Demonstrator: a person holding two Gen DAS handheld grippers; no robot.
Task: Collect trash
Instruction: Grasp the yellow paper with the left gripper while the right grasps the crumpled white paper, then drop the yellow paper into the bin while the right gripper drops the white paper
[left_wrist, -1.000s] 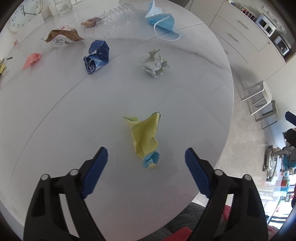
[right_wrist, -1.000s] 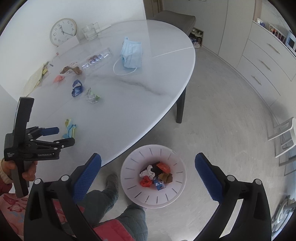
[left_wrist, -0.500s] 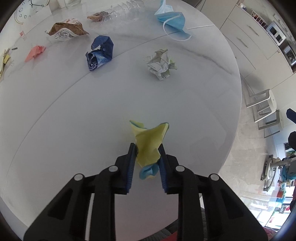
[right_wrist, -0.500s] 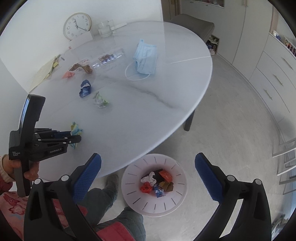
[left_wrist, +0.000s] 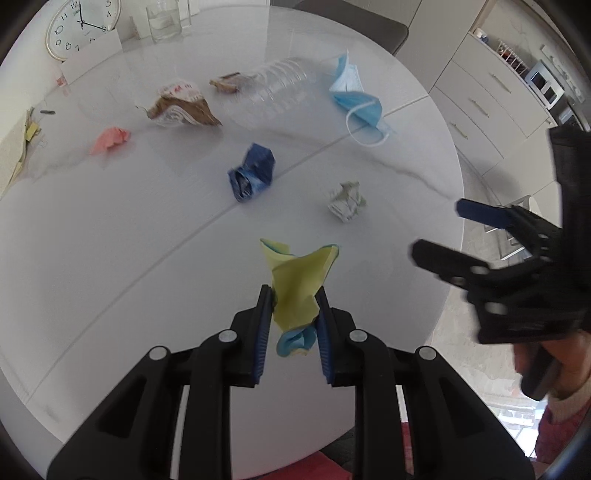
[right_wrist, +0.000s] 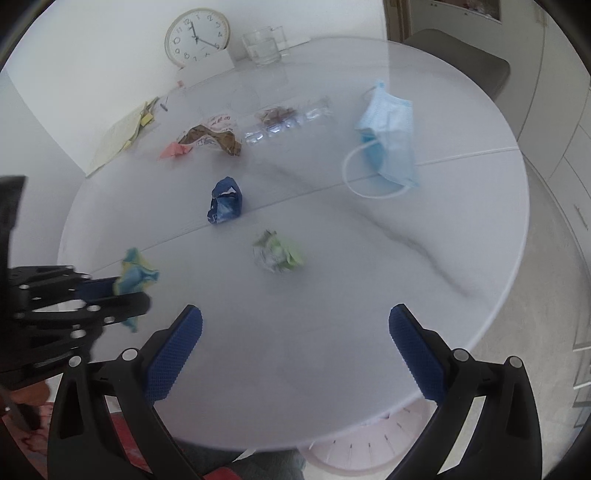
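Trash lies scattered on the white table (right_wrist: 369, 295): a blue wrapper (right_wrist: 225, 202) near the middle, a crumpled paper ball (right_wrist: 277, 254) just nearer, and a face mask (right_wrist: 389, 138) far right. The left gripper (left_wrist: 291, 314) has just been closing and now clamps a yellow wrapper (left_wrist: 297, 284), held just above the tabletop. The right gripper (right_wrist: 293, 350) hovers over the near edge, jaws wide apart with nothing between them.
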